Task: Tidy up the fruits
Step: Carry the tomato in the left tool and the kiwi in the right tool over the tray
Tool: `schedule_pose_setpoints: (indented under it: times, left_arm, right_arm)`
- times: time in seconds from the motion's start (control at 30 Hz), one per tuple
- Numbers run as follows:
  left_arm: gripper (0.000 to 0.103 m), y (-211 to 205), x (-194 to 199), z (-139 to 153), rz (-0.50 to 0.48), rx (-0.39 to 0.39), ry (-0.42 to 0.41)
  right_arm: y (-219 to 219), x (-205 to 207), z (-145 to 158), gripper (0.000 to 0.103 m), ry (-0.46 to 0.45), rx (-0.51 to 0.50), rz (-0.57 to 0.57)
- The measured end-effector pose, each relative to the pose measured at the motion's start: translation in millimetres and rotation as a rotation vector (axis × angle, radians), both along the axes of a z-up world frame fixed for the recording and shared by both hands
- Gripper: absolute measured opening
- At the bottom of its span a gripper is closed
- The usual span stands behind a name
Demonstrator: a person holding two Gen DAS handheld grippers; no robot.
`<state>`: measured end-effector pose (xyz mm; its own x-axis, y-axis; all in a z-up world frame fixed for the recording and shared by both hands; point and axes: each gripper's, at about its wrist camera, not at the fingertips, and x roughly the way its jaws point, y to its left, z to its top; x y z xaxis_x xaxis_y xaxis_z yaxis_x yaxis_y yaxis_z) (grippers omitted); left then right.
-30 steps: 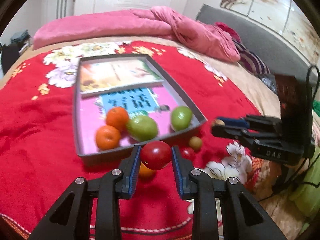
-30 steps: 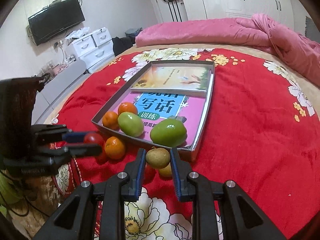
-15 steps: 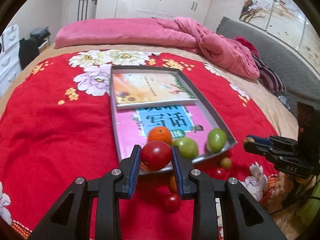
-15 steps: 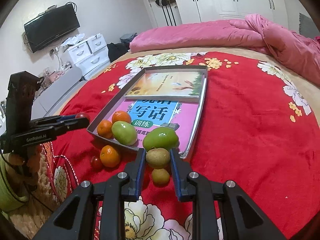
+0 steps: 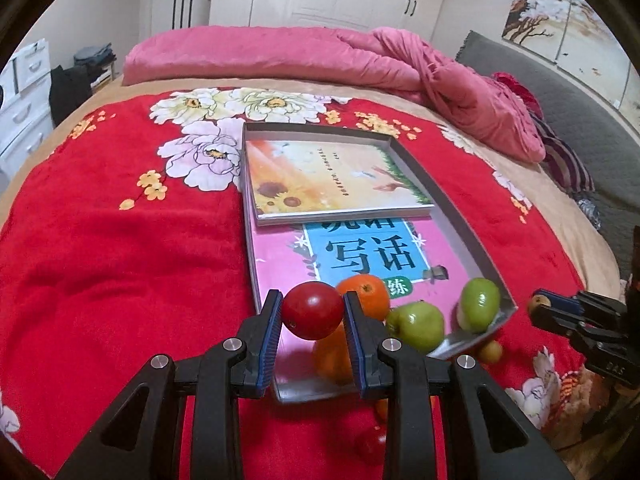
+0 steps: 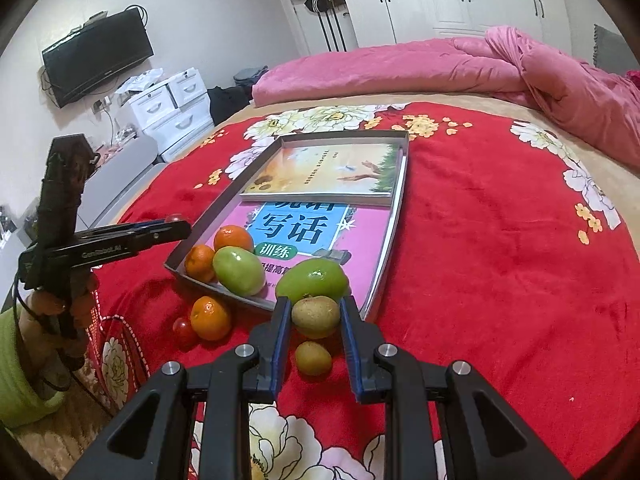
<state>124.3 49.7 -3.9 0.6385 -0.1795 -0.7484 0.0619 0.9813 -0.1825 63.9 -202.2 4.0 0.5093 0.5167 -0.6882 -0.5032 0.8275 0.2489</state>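
We hold the left gripper (image 5: 313,317) clamped on a red tomato (image 5: 313,310), lower centre of the left wrist view, above the near left corner of the grey tray (image 5: 472,236). We hold the right gripper (image 6: 316,318) clamped on a brownish kiwi (image 6: 315,316), lower centre of the right wrist view, just in front of the tray's near edge.

Inside the tray, two books lie flat: a sunflower-cover book (image 5: 332,178) at the far end, overlapping a pink book (image 5: 360,256). At the near end rest two oranges (image 6: 233,239), a green fruit (image 6: 239,270) and a second green fruit (image 6: 312,280).

On the red floral bedspread (image 6: 500,260), outside the tray, we see an orange (image 6: 210,317), a small red tomato (image 6: 184,330) touching it, and a second kiwi (image 6: 313,357) below the held one.
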Motion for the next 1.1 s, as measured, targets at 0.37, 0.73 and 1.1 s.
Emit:
schedule_pose_setpoints:
  times: [0.37, 0.73, 1.1]
  left_arm:
    - [0.032, -8, 21, -12, -0.016, 0.089, 0.039]
    - [0.031, -13, 23, -18, -0.042, 0.129, 0.062]
    - [0.031, -13, 21, -17, -0.063, 0.120, 0.068]
  right_arm:
    - [1, 10, 0, 0.025, -0.015, -0.011, -0.023]
    - [2, 21, 0, 0.025, -0.032, -0.027, -0.050]
    - [19, 18, -8, 0.025, -0.071, -0.149, -0.015]
